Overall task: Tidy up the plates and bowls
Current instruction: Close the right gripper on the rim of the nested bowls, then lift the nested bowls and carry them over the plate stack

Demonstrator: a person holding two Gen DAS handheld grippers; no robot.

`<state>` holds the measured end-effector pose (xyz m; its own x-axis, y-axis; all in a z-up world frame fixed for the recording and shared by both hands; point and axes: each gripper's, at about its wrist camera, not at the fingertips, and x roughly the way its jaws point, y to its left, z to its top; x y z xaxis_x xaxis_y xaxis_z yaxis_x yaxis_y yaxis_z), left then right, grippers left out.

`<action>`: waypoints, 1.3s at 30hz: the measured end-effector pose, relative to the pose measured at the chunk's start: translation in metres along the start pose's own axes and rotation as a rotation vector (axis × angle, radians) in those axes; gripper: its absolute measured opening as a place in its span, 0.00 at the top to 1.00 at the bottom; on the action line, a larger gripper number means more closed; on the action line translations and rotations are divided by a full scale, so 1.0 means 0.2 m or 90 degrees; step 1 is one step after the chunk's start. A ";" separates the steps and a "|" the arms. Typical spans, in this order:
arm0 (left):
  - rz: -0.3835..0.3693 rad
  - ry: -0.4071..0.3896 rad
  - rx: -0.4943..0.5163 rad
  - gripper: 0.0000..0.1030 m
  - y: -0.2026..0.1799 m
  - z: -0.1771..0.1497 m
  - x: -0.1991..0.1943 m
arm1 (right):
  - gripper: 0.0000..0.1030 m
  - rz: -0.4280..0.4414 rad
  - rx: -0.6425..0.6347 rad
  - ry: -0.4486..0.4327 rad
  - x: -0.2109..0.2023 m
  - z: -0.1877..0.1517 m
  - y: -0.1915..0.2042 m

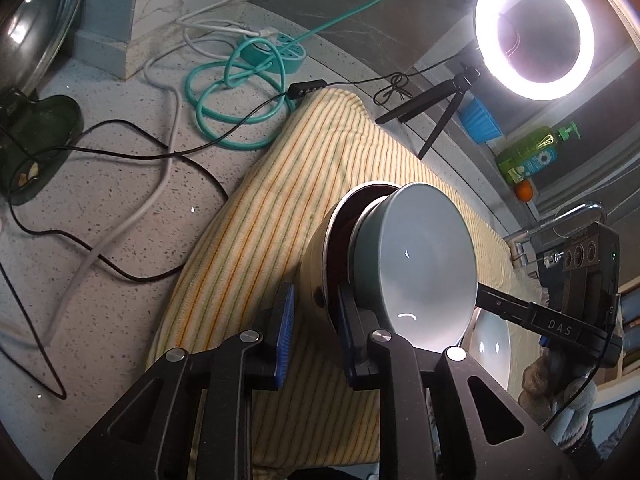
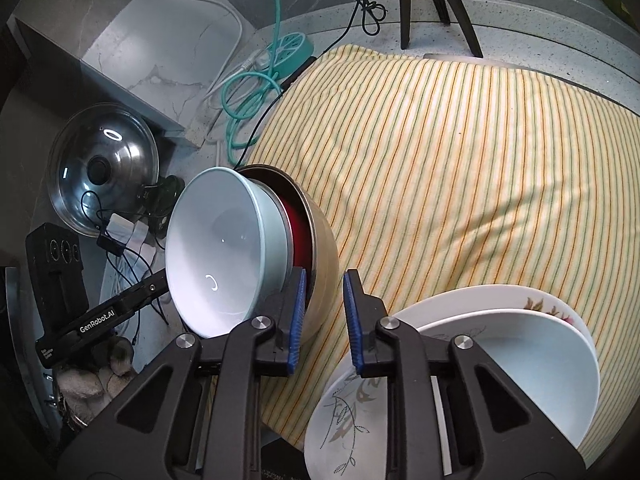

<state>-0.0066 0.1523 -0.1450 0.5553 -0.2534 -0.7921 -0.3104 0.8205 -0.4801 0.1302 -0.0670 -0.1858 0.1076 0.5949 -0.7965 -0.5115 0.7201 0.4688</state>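
A stack of nested bowls hangs tilted above the striped cloth [image 2: 460, 152]: a pale blue bowl [image 1: 420, 256] [image 2: 216, 248] inside a red-lined bowl [image 2: 298, 232], inside a steel bowl [image 1: 316, 256] [image 2: 324, 260]. My left gripper [image 1: 314, 324] and my right gripper [image 2: 324, 316] each straddle the steel bowl's rim from opposite sides, jaws narrowly apart around the wall. Stacked plates [image 2: 512, 352], one floral, lie on the cloth under my right gripper. A white plate [image 1: 494, 348] shows below the stack in the left wrist view.
A ring light [image 1: 534, 32] on a tripod stands at the counter's back. Teal hose [image 1: 236, 92] and cables [image 1: 120, 152] lie beside the cloth. A glass pot lid [image 2: 104, 168] leans at the left. A soap bottle [image 1: 532, 152] and faucet [image 1: 556, 224] are at the right.
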 end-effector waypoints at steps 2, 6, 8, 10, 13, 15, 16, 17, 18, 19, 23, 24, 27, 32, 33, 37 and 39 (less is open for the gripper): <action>-0.008 0.002 -0.007 0.83 0.01 0.01 0.01 | 0.81 0.004 0.002 0.005 0.01 0.00 0.00; -0.006 0.008 -0.008 0.85 -0.01 0.01 0.02 | 0.85 0.006 -0.005 0.014 0.03 0.01 0.00; -0.010 0.009 -0.005 0.88 -0.01 0.01 0.02 | 0.88 0.007 -0.008 0.015 0.03 0.01 0.01; -0.013 0.011 -0.007 0.90 -0.01 0.02 0.02 | 0.88 0.005 -0.006 0.015 0.04 0.02 0.01; -0.012 0.011 -0.004 0.90 -0.02 0.02 0.02 | 0.88 -0.003 -0.007 0.016 0.03 0.02 0.02; -0.009 0.011 0.000 0.90 -0.02 0.01 0.02 | 0.88 -0.011 -0.014 0.016 0.03 0.02 0.03; -0.008 0.010 0.000 0.91 -0.03 0.01 0.01 | 0.88 -0.013 -0.014 0.016 0.03 0.02 0.04; -0.006 0.010 0.001 0.91 -0.03 0.01 0.01 | 0.88 -0.014 -0.014 0.016 0.03 0.02 0.04; -0.005 0.010 0.004 0.91 -0.04 0.01 0.01 | 0.88 -0.014 -0.012 0.015 0.02 0.02 0.03; -0.005 0.009 0.005 0.91 -0.04 0.01 0.01 | 0.88 -0.014 -0.011 0.014 0.02 0.02 0.03; -0.007 0.006 0.015 0.91 -0.07 0.01 -0.02 | 0.88 -0.010 -0.008 0.003 -0.03 0.02 0.04; -0.009 0.003 0.016 0.91 -0.08 0.01 -0.03 | 0.88 -0.009 -0.008 0.000 -0.05 0.02 0.04; -0.013 -0.007 0.027 0.91 -0.12 0.01 -0.07 | 0.88 -0.006 -0.008 -0.012 -0.11 0.01 0.05; -0.028 -0.023 0.052 0.90 -0.22 0.02 -0.13 | 0.87 -0.003 -0.003 -0.037 -0.26 -0.01 0.05; -0.032 -0.025 0.058 0.90 -0.24 0.03 -0.14 | 0.87 -0.002 -0.002 -0.044 -0.29 -0.02 0.04; -0.054 -0.031 0.076 0.90 -0.33 0.03 -0.17 | 0.87 -0.001 0.004 -0.070 -0.43 -0.05 0.01; -0.065 -0.032 0.087 0.90 -0.38 0.02 -0.18 | 0.87 -0.006 0.007 -0.081 -0.50 -0.08 -0.01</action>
<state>-0.0001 0.1003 -0.0781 0.6173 -0.3155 -0.7207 -0.1445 0.8550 -0.4981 0.1074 -0.1332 -0.1139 0.2209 0.6280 -0.7462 -0.5012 0.7295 0.4655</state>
